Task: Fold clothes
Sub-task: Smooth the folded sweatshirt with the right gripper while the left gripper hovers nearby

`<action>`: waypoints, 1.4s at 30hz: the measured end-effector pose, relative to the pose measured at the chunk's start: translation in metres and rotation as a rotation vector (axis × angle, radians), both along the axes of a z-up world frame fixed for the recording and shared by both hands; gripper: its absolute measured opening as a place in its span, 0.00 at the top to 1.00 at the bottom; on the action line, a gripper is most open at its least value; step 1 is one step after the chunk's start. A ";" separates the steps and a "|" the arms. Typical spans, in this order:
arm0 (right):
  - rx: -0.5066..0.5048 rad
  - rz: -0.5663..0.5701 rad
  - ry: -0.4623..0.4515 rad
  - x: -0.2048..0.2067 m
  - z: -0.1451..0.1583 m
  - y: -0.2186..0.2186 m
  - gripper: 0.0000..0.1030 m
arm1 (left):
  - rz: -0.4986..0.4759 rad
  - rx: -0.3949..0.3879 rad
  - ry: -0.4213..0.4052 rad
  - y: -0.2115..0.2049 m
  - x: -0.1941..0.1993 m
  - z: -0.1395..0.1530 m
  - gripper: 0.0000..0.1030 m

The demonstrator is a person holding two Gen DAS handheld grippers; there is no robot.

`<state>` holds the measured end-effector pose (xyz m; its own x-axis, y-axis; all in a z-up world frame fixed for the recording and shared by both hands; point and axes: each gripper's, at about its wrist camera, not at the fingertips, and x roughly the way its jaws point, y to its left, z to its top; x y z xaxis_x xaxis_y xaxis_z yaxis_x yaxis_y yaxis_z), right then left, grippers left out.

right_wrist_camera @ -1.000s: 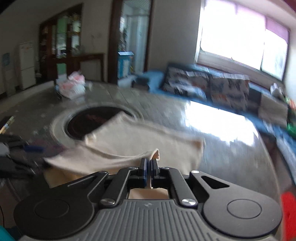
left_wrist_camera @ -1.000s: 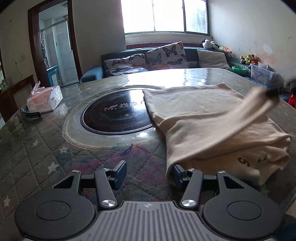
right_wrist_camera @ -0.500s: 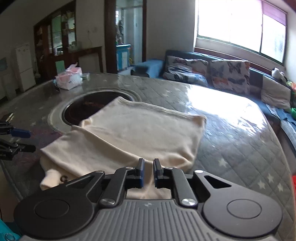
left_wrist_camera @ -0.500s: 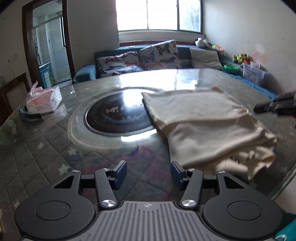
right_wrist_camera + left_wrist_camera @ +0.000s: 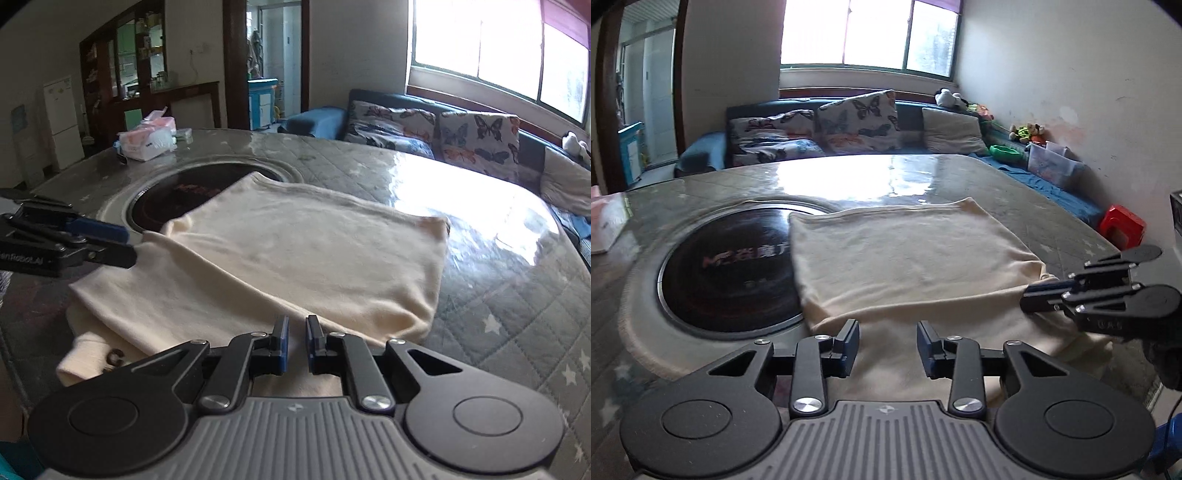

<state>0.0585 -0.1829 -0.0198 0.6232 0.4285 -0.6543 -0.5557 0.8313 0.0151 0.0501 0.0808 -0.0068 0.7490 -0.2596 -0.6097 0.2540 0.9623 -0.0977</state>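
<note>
Garment (image 5: 303, 254) lies folded on table (image 5: 498, 295).

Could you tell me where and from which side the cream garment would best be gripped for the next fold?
Probably the cream garment at its layered near edge, coming in low from the table's near side: that edge lies loose, right before both grippers.

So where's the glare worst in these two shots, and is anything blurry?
Left wrist view: the window is blown out white, with a bright reflection on the glass tabletop; the cream garment looks slightly soft. Right wrist view: strong glare on the tabletop to the right of the garment; the window is overexposed; fisheye bending curves the room edges.
</note>
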 end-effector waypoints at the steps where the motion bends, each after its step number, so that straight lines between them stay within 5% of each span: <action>1: 0.003 -0.001 0.003 0.000 -0.001 -0.001 0.91 | 0.007 -0.001 0.007 0.001 0.004 -0.003 0.64; 14: 0.001 0.020 -0.016 -0.009 0.009 -0.003 0.88 | 0.066 -0.027 0.001 0.020 0.005 -0.003 0.64; 23: -0.032 0.029 0.001 -0.024 0.006 -0.009 0.80 | 0.032 0.074 -0.019 0.001 0.005 -0.008 0.63; 35: -0.025 0.025 -0.009 -0.049 0.010 -0.024 0.80 | -0.105 0.157 -0.043 -0.009 -0.046 -0.002 0.61; 42: -0.037 0.032 -0.004 -0.051 0.006 -0.026 0.80 | -0.213 0.288 -0.081 -0.010 -0.083 -0.002 0.55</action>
